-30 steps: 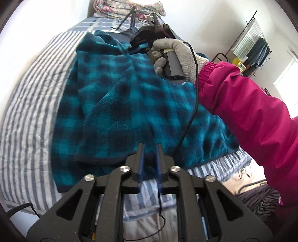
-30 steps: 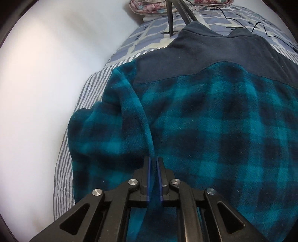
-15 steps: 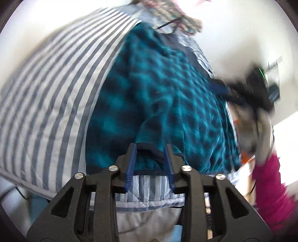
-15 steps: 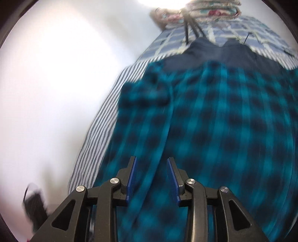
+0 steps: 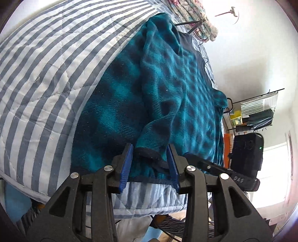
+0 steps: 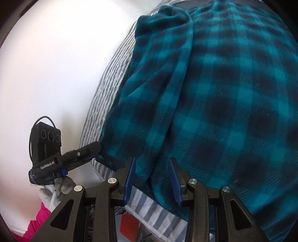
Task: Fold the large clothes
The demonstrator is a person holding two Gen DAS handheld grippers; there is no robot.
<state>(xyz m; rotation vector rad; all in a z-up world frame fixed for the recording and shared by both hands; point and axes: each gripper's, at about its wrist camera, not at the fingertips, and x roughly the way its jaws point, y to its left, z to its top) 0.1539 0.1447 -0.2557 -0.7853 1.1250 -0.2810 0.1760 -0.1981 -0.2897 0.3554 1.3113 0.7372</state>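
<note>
Closest to me, the left gripper (image 5: 150, 163) has its blue pads parted partway, having just been opening, and the dark-trimmed sleeve cuff (image 5: 149, 153) of the teal plaid fleece jacket (image 5: 167, 89) lies loose in the gap; neither pad seems to press on it. A second ago these jaws stood almost together at the hem. The right gripper (image 6: 152, 176) is likewise partly spread, its jaws having just opened too. A fold of the jacket's lower edge sits between them, seemingly unpinched. A second ago it was nearly shut up near the navy shoulder yoke; now it is down at the hem, next to the left one.

From the right wrist view, the left gripper (image 6: 91, 149) has its tips touching the jacket's near corner, held in a grey-gloved hand (image 6: 55, 188) with a pink sleeve (image 6: 35, 223).

Beyond, the jacket lies spread on the striped quilt (image 5: 46, 74), one sleeve folded in across the body, the other side not yet turned. I judge the sleeve fold has just been let go, and both grippers are placed to take the bottom hem for the next fold.

Farther off stand a tripod (image 5: 193, 25), a floral bundle (image 5: 193, 14) and a clothes rack (image 5: 257, 109).
</note>
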